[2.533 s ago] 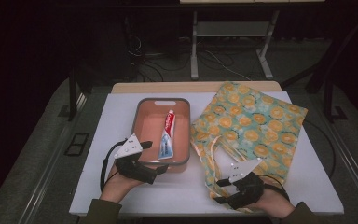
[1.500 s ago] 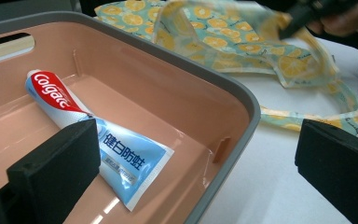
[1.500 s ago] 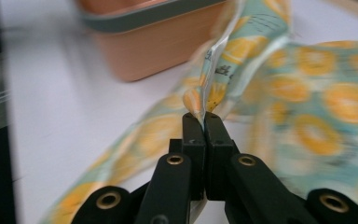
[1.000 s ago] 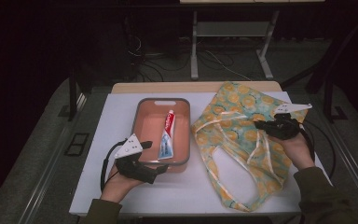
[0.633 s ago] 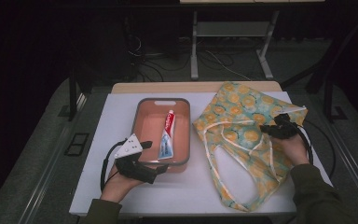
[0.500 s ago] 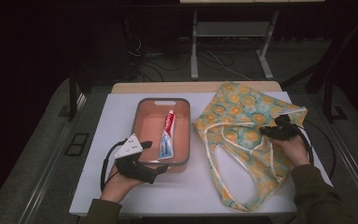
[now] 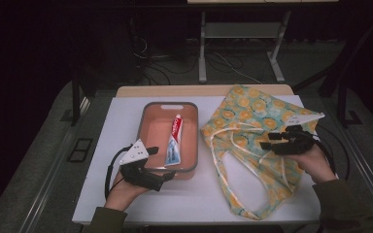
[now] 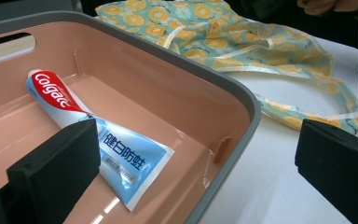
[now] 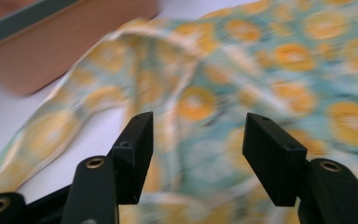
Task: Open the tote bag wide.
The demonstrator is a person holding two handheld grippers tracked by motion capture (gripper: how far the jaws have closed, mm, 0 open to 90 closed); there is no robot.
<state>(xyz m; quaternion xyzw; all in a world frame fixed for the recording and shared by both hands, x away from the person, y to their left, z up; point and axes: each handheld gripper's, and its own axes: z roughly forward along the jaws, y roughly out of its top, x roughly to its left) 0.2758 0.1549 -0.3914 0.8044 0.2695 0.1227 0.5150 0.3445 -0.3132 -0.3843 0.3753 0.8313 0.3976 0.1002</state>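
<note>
White table (image 7: 102, 145), dark room, cables on grey floor (image 7: 43, 141).
Orange-print bag (image 7: 252, 111) flat beside tray (image 7: 145, 116) with toothpaste (image 7: 174, 143); right gripper (image 7: 268, 140) just opening over bag, nothing pinched; left gripper (image 7: 167, 175) spread at tray.

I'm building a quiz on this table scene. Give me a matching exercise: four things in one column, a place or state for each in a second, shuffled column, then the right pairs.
Things
1. toothpaste tube
2. tote bag
3. left gripper
4. right gripper

Places or states
A. spread on the table, right of the tub
B. jaws open above the patterned cloth
C. lying inside the tub
D. jaws open at the tub's near rim

Pairs: 1-C, 2-A, 3-D, 4-B
</note>
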